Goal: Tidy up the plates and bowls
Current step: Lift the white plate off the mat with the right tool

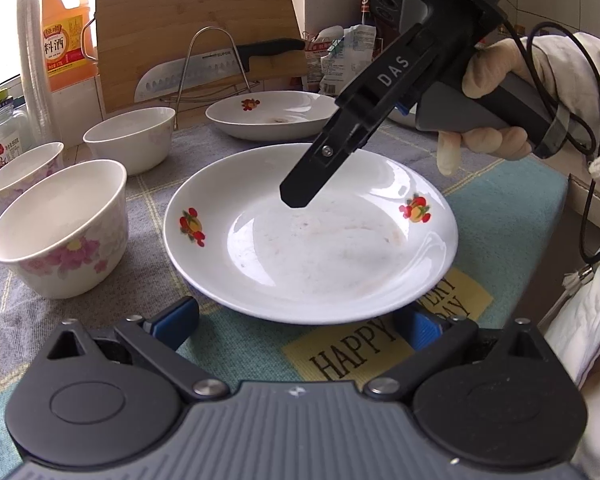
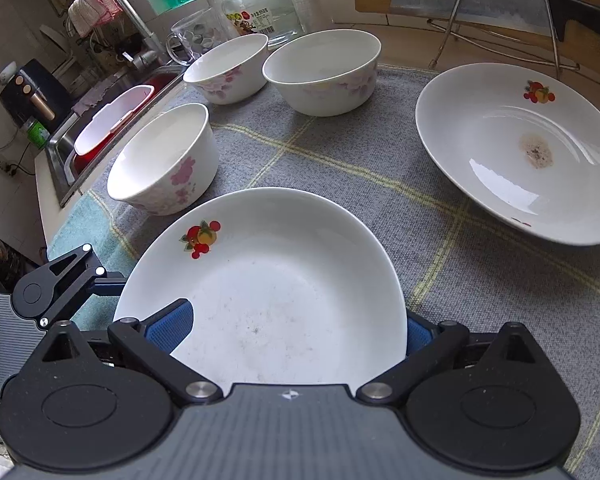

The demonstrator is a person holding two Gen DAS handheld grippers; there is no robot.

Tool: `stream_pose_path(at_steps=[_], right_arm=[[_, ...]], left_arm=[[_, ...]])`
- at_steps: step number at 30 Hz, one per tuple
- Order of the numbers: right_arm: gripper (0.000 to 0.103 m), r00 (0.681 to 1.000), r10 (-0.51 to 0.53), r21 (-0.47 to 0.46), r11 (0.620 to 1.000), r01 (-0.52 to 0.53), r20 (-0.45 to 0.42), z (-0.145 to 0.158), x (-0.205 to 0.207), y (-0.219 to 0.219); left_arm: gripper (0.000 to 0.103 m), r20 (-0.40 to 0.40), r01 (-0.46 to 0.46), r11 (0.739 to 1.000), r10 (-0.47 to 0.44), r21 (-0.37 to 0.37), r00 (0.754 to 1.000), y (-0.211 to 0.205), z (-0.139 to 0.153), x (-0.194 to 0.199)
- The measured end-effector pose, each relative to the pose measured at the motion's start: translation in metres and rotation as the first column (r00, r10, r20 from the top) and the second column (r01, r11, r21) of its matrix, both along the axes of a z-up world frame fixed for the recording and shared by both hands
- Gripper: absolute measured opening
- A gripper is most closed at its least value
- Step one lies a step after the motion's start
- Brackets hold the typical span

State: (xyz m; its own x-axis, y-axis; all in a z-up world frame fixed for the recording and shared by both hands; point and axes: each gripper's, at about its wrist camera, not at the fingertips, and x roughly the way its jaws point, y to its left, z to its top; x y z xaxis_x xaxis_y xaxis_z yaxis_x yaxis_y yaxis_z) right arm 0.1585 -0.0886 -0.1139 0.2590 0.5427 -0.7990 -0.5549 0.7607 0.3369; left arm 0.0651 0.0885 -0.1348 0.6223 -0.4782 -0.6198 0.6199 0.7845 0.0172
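A white plate with fruit prints (image 1: 312,236) (image 2: 268,292) lies on the grey-and-teal mat. My left gripper (image 1: 296,322) is open, its blue pads (image 1: 172,320) on either side of the plate's near rim. My right gripper (image 2: 292,332) (image 1: 296,196) hangs over the plate, open, with one blue pad (image 2: 168,330) above the plate and the other at its rim. A second fruit-print plate (image 1: 272,114) (image 2: 516,152) lies farther back. Three floral white bowls (image 1: 60,228) (image 1: 130,138) (image 1: 22,174) stand upright at the left, also in the right wrist view (image 2: 166,158) (image 2: 324,72) (image 2: 228,68).
A cutting board (image 1: 196,28) and a knife (image 1: 204,72) on a wire rack stand behind the dishes. An orange bottle (image 1: 64,28), stacked cups (image 1: 30,60) and a jar (image 2: 256,4) stand at the back left. A sink (image 2: 100,128) lies beyond the mat's left edge.
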Motion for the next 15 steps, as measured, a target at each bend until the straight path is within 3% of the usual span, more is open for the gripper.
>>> stream_pose_path(at_steps=[15], right_arm=[[0.102,0.999,0.033,0.009,0.999,-0.033,-0.029,0.002,0.014,0.004]], left_arm=[[0.103,0.019,0.063,0.998,-0.063,0.011,0.998,0.001,0.001,0.003]])
